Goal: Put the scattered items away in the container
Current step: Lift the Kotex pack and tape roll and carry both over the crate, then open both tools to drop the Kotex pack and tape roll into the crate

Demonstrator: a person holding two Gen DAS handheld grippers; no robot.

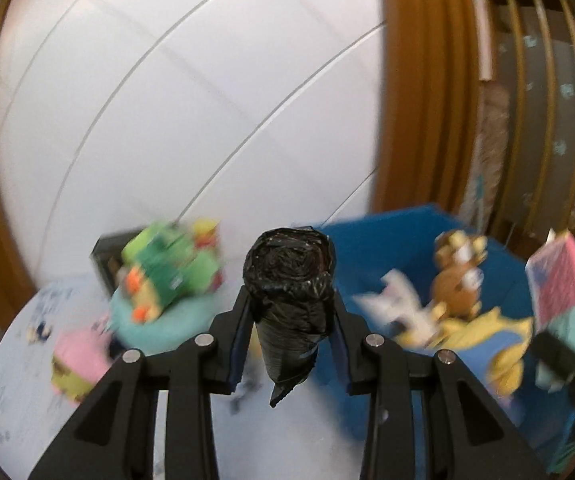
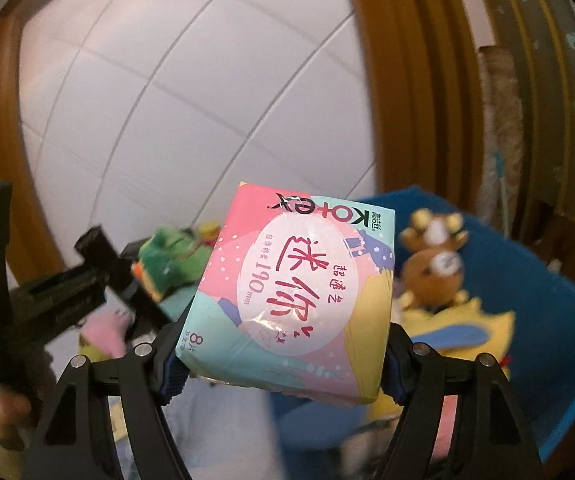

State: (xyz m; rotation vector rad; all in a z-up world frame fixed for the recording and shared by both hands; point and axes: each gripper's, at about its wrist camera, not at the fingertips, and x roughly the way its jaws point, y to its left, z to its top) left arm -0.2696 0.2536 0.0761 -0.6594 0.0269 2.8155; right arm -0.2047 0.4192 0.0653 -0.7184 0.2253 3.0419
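In the left wrist view, the left gripper (image 1: pixel 289 312) is clamped on a roll (image 1: pixel 289 300) of black plastic bags, which stands upright at the centre of the frame between the two fingers, a loose tail of plastic hanging below them. Behind it at right is the blue bin (image 1: pixel 399 240), already holding a brown bear (image 1: pixel 457 276), a white toy (image 1: pixel 395 304) and a yellow toy (image 1: pixel 487 340). At left of centre, a green toy (image 1: pixel 167 268) sits on a teal cushion (image 1: pixel 159 328), with a pink-and-yellow toy (image 1: pixel 77 364) lower left on the pale table (image 1: pixel 307 432); all are blurred. The pack (image 1: pixel 563 300) shows at the right edge. In the right wrist view, the right gripper (image 2: pixel 283 364) is closed on that pack (image 2: pixel 295 292), a pink, teal and yellow packet printed "Kotex", gripped at its lower corners and filling the middle of the frame, in front of the bin (image 2: pixel 547 300) at right. The bear (image 2: pixel 433 264) and yellow toy (image 2: pixel 467 328) lie inside the bin. The green toy (image 2: pixel 167 256) appears left of the pack, and the left gripper's black body (image 2: pixel 59 292) crosses the left edge.
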